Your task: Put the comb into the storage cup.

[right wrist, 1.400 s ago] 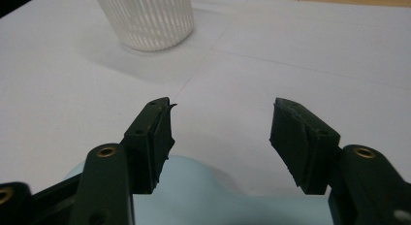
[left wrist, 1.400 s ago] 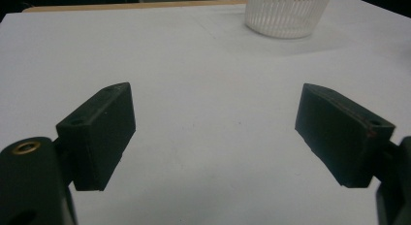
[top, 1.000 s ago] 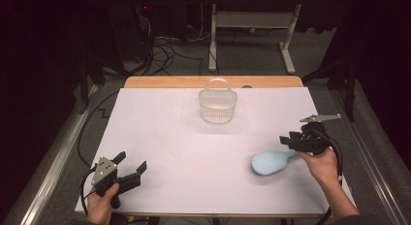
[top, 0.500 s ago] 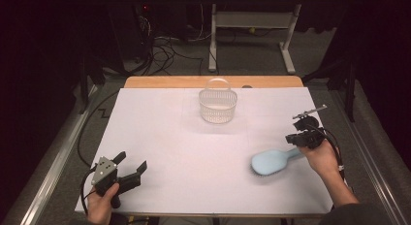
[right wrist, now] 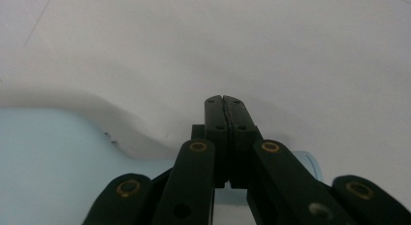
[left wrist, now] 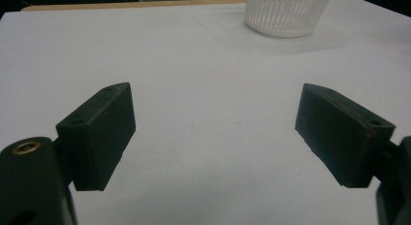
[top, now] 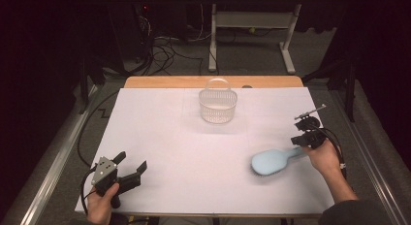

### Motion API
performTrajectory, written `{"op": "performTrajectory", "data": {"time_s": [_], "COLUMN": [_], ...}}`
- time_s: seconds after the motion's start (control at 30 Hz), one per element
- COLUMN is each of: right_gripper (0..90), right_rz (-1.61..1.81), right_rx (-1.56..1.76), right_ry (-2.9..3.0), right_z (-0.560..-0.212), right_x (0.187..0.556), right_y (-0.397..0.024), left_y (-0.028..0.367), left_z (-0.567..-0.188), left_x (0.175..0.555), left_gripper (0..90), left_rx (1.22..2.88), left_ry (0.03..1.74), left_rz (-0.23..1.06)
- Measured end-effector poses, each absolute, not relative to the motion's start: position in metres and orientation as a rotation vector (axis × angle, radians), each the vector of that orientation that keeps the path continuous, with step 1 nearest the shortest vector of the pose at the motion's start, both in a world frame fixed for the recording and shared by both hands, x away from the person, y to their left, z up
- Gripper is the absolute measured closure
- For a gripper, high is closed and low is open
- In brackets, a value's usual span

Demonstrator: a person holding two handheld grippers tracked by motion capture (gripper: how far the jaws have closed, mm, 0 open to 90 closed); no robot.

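**Right gripper pinched shut right over the hairbrush handle**

So the right gripper is sitting at the right edge of the table, in the person's right hand, and its jaws have just been closing. In the right gripper view the two pads are pressing flat against each other with nothing between them, so it's fully closed on air. The light blue hairbrush is lying flat on the white surface, handle pointing toward that gripper and the head pointing toward the middle of the table. From the gripper's own camera the handle is passing underneath the closed jaws, not inside them. Can't tell if the jaws are actually touching the handle from above.

Over at the near left corner, the left gripper is hanging just above the table in the left hand, jaws spread wide and holding nothing, well apart from the brush.

The white slatted basket is standing upright near the far edge, middle of the table, handle up.
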State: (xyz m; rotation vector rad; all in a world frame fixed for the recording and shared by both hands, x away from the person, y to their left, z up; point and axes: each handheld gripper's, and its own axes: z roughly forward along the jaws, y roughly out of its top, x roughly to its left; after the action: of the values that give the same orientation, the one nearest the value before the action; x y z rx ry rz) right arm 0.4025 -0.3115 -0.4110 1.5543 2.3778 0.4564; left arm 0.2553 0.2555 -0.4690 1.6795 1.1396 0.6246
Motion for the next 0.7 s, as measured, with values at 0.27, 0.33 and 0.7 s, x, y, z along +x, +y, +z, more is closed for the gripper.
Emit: {"op": "performTrajectory", "data": {"time_s": [0.27, 0.33, 0.7], "right_gripper": [90.0, 90.0, 90.0], "right_rz": [0.434, 0.438, 0.442], "right_rx": [1.575, 1.579, 1.564], "right_ry": [2.378, 2.379, 2.397], "right_z": [-0.418, -0.419, -0.422], "right_x": [0.400, 0.399, 0.390], "right_y": [-0.318, -0.320, -0.324], "left_y": [0.256, 0.256, 0.256], "left_z": [-0.469, -0.469, -0.469], "left_x": [0.255, 0.255, 0.256], "left_gripper": [15.5, 15.5, 15.5], "left_rx": [1.680, 1.681, 1.681], "left_ry": [1.140, 1.141, 1.144], "left_rz": [0.625, 0.626, 0.625]}}
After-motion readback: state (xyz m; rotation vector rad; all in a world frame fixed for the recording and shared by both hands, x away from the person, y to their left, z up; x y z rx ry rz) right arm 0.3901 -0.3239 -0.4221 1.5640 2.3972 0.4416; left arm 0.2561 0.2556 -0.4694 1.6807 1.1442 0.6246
